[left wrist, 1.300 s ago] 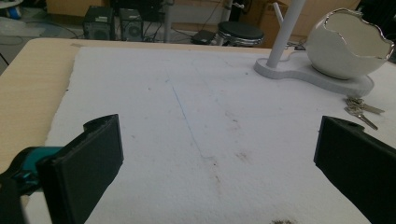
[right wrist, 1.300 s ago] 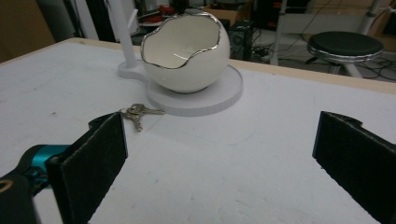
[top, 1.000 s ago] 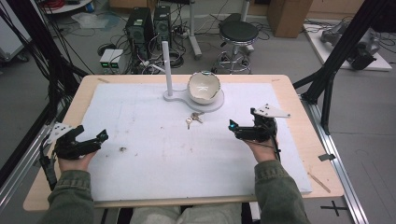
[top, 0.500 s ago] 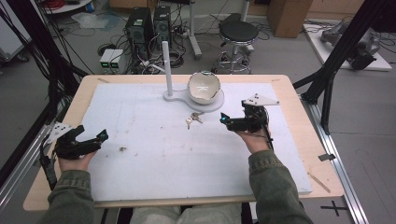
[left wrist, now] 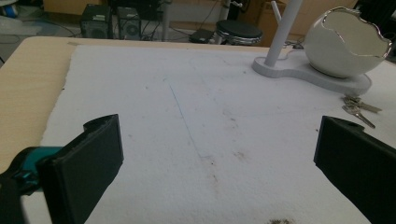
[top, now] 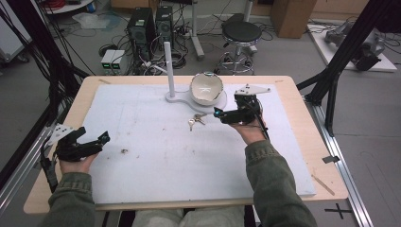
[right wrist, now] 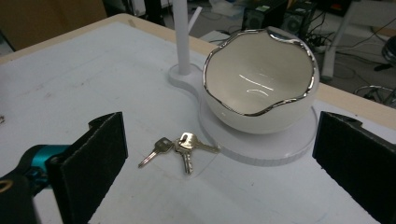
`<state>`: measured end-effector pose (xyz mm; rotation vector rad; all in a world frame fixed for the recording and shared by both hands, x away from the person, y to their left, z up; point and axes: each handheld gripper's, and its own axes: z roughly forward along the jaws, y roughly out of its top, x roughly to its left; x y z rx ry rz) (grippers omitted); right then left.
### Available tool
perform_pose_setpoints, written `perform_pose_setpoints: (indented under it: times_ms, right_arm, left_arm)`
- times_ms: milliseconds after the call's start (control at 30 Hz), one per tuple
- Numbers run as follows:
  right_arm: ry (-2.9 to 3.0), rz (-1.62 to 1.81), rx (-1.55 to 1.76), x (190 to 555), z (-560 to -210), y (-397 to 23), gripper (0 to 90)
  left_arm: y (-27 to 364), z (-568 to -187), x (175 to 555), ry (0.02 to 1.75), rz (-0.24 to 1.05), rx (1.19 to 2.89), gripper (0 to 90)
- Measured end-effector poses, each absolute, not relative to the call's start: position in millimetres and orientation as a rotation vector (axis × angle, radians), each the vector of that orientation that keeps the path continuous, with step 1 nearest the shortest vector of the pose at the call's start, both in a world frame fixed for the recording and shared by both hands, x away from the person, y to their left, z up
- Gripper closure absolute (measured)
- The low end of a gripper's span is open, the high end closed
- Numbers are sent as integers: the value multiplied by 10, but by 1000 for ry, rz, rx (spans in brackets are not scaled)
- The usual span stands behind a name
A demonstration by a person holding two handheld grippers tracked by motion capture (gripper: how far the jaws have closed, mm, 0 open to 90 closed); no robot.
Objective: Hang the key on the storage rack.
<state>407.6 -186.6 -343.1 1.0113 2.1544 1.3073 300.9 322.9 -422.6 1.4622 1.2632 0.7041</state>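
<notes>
Scuffed white foam mat [top: 156, 142] over pale wooden table [top: 307, 142]; cluttered cable-strewn floor behind. Both black grippers, left [top: 92, 143] and right [top: 218, 113], spread wide near small silver keys [top: 195, 120].

No readable text in any view.

No word, brand, number or label can be made out on anything on the table or beyond it. The keys [right wrist: 180, 146] at the centre of the right gripper view are too small and blurred for any stamping to show. The two computer towers [top: 152, 24] at the upper left of the high view carry no legible badge. A black cross mark [top: 341, 210] stands on the floor at the lower right of the high view; it is a plain sign, with no lettering beside it.
</notes>
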Motion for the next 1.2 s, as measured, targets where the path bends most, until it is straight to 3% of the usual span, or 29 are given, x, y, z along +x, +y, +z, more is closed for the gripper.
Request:
perform_pose_setpoints:
  times_ms: [1200]
  right_arm:
    - [2368,1110,1009,4588,-3617,-1442,22]
  left_arm:
    - [3218,-4237,3022,1267,702,1462,18]
